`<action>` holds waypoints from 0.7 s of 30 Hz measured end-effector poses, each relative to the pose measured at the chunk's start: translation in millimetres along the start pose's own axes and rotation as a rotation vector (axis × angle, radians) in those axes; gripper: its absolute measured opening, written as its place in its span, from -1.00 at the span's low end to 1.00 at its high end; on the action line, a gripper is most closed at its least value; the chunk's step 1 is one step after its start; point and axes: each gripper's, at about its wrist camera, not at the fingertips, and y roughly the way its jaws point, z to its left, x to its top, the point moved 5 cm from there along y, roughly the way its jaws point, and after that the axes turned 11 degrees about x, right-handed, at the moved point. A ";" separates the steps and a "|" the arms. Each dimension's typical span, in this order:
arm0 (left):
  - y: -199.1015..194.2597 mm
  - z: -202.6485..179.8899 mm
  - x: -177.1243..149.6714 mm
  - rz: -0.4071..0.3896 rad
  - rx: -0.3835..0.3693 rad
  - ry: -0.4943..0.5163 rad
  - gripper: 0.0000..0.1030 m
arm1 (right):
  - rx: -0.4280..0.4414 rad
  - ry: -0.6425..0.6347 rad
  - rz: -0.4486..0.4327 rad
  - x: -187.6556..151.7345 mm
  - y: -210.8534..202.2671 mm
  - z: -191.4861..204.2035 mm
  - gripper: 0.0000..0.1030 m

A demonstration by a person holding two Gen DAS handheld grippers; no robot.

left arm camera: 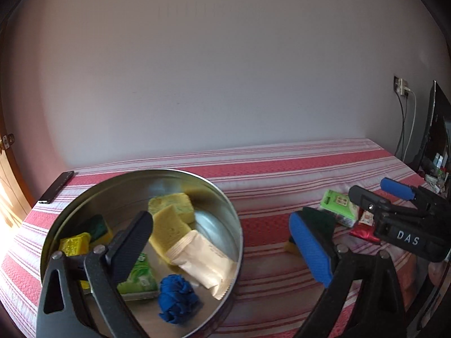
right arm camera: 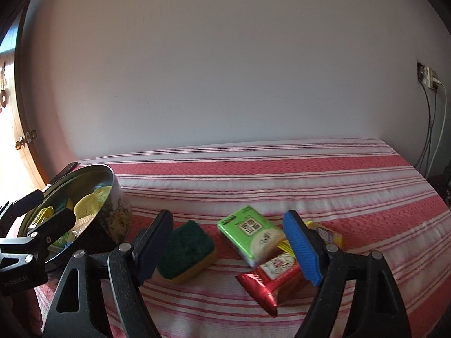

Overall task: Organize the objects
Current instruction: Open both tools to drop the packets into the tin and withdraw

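Note:
A round metal tin (left arm camera: 225, 205) sits on the striped bed at the left and holds yellow sponges (left arm camera: 169, 219), a beige packet (left arm camera: 203, 262), a blue crumpled ball (left arm camera: 177, 298), a green pack (left arm camera: 141, 278) and a yellow packet (left arm camera: 73, 244). My left gripper (left arm camera: 222, 250) is open over the tin's right rim. My right gripper (right arm camera: 231, 248) is open above the loose items: a green-topped sponge (right arm camera: 187, 249), a green tissue pack (right arm camera: 252, 235), a red packet (right arm camera: 272, 278) and a yellow packet (right arm camera: 327, 232). The tin also shows in the right wrist view (right arm camera: 118, 211).
A dark flat remote (left arm camera: 57, 187) lies at the bed's far left corner. The striped cover (right arm camera: 282, 174) stretches to the wall. Cables and a socket (right arm camera: 430, 79) are on the right wall, with a dark screen (left arm camera: 437, 129) beside the bed.

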 end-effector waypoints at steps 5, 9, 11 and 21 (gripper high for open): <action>2.5 -54.1 -0.2 0.028 -0.076 0.081 0.92 | -0.064 0.075 -0.017 -3.6 -11.8 -40.6 0.60; 7.3 -88.5 -6.3 0.074 -0.115 0.133 0.92 | -0.092 0.102 -0.028 -4.5 -14.9 -55.2 0.60; 12.4 -100.1 -9.2 0.087 -0.124 0.159 0.92 | -0.103 0.115 -0.038 -5.0 -17.6 -61.8 0.60; 46.0 -115.4 -19.9 0.192 -0.164 0.194 0.86 | -0.112 0.182 -0.021 -7.6 -19.8 -77.8 0.61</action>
